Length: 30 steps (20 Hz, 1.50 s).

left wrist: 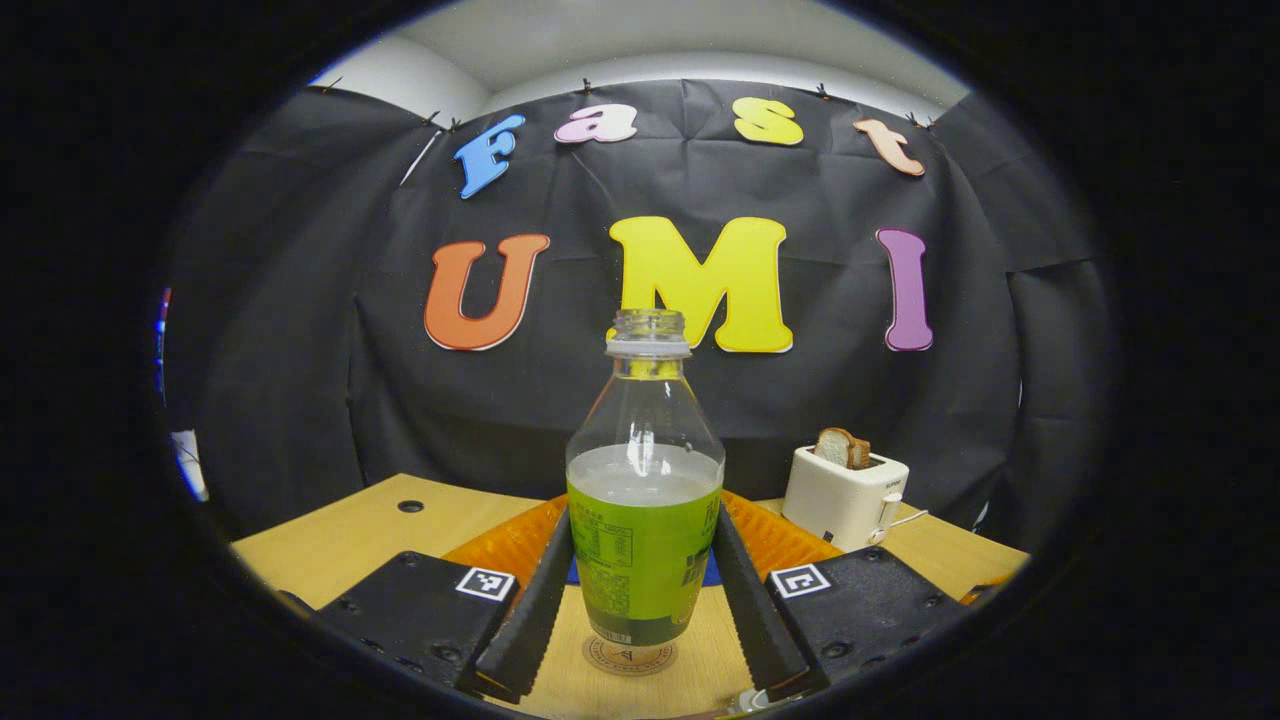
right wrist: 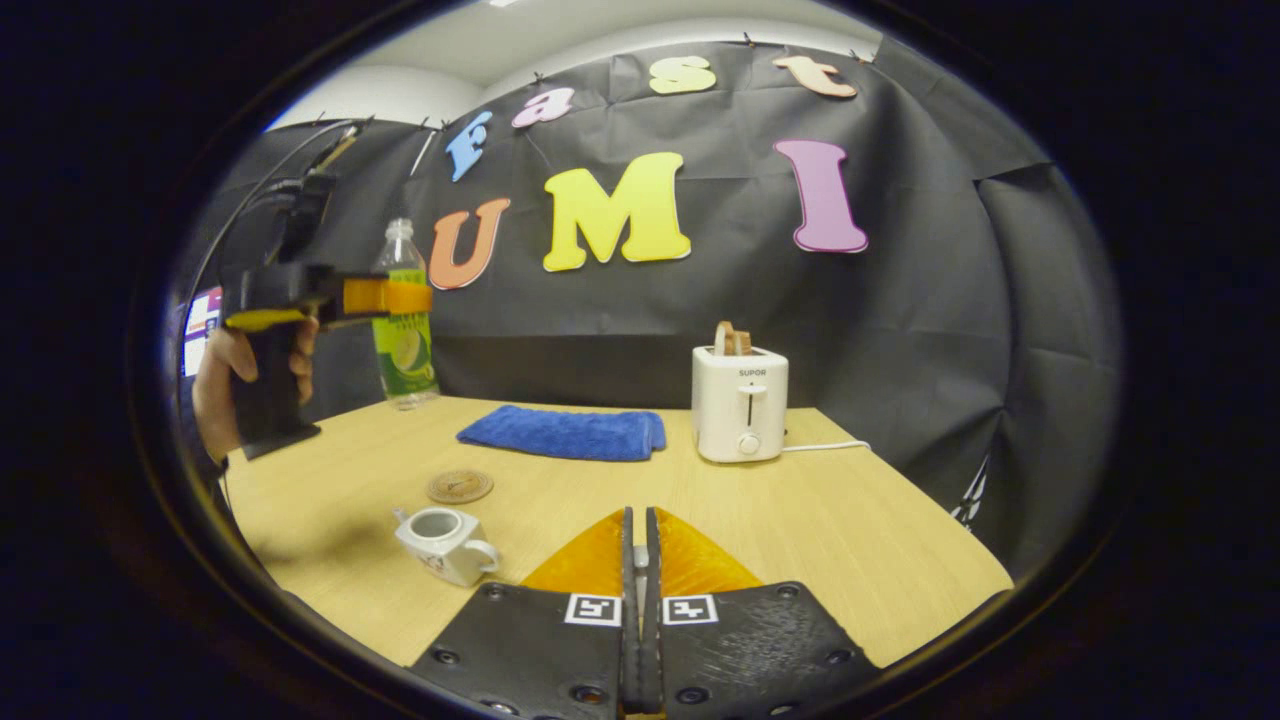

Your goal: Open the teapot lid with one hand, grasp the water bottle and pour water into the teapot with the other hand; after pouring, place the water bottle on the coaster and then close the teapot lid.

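Two grippers are in play, and you hold them at very different heights. Your left gripper (left wrist: 640,600) has both fingers pressed against the label of the water bottle (left wrist: 645,480), which is uncapped, upright and roughly half full. Directly beneath its base lies the coaster (left wrist: 630,655), apparently with air between them. Your right gripper (right wrist: 638,560) has its fingers closed tight together; something thin may sit between them, but I cannot tell whether it is the lid. Near that gripper, the teapot (right wrist: 445,543) stands open on the table (right wrist: 800,530), with the coaster just beyond it. Farther back lie a blue cloth (right wrist: 560,432) and a toaster (right wrist: 740,403) holding bread. In the right gripper view the bottle hangs well above the tabletop. Risks: with no cap, any tilt on the way down would spill water, and a descent off centre would seat the base on the coaster's edge and leave it leaning. The bottle's base is partly hidden by your fingers, so contact cannot be confirmed.
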### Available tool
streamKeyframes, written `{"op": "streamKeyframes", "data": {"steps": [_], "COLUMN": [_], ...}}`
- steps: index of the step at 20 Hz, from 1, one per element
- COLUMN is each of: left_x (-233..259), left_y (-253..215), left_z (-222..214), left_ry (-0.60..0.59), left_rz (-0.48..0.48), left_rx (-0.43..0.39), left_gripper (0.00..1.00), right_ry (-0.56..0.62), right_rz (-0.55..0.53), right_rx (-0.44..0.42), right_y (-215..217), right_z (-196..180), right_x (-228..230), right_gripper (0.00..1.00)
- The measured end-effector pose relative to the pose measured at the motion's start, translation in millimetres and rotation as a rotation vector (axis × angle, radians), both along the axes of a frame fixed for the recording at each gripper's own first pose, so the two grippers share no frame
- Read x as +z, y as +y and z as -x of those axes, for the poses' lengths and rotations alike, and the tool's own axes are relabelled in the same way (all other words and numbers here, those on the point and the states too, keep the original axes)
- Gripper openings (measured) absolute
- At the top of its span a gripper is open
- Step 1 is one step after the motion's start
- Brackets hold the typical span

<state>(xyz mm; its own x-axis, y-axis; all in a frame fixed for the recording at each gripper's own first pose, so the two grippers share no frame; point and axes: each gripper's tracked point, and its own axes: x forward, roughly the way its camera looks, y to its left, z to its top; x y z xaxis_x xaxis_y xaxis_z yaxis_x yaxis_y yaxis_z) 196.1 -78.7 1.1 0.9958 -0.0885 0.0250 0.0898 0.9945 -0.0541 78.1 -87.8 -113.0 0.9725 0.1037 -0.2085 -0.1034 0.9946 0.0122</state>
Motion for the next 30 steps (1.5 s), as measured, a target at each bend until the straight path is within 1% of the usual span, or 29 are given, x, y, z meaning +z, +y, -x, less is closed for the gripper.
{"op": "streamKeyframes", "data": {"steps": [3,5,8,10,13,14,15,20,22,26,28,30], "left_x": [-40,-61,-87,-98,-107,-106,-106,-105,-100,-77,-61,-49], "left_y": [3,5,9,9,2,3,1,-2,0,-7,-2,-3], "left_z": [-17,-24,-31,-31,-31,-32,-31,-28,-26,-12,-3,8], "left_ry": [0.043,0.067,0.105,0.113,0.094,0.068,0.067,0.066,0.061,0.019,-0.008,-0.025], "left_rz": [0.003,0.022,0.067,0.05,-0.01,-0.034,-0.046,-0.059,-0.078,-0.076,-0.068,-0.048], "left_rx": [-0.015,-0.019,-0.003,0.003,-0.013,-0.01,-0.014,-0.025,-0.002,-0.024,-0.017,-0.036], "left_gripper": [0.78,0.79,0.79,0.78,0.78,0.79,0.79,0.81,0.96,0.96,0.96,0.96], "right_ry": [0.01,0.017,0.024,0.034,0.05,0.053,0.056,0.058,0.052,0.013,-0.017,-0.046], "right_rz": [-0.002,-0.001,0.0,0.002,-0.002,0.0,0.003,0.02,0.032,0.049,0.037,0.011], "right_rx": [0.0,0.001,-0.003,0.0,0.0,0.0,0.0,0.016,0.024,0.033,0.052,0.082], "right_y": [3,4,4,5,6,6,7,17,23,36,48,65], "right_z": [-1,-2,-4,-6,-7,-6,-6,-5,-3,2,6,6], "right_x": [-6,-10,-14,-18,-24,-25,-26,-28,-26,-6,9,25], "right_gripper": [0.0,0.0,0.0,0.0,0.0,0.0,0.01,0.0,0.0,0.0,0.0,0.0]}}
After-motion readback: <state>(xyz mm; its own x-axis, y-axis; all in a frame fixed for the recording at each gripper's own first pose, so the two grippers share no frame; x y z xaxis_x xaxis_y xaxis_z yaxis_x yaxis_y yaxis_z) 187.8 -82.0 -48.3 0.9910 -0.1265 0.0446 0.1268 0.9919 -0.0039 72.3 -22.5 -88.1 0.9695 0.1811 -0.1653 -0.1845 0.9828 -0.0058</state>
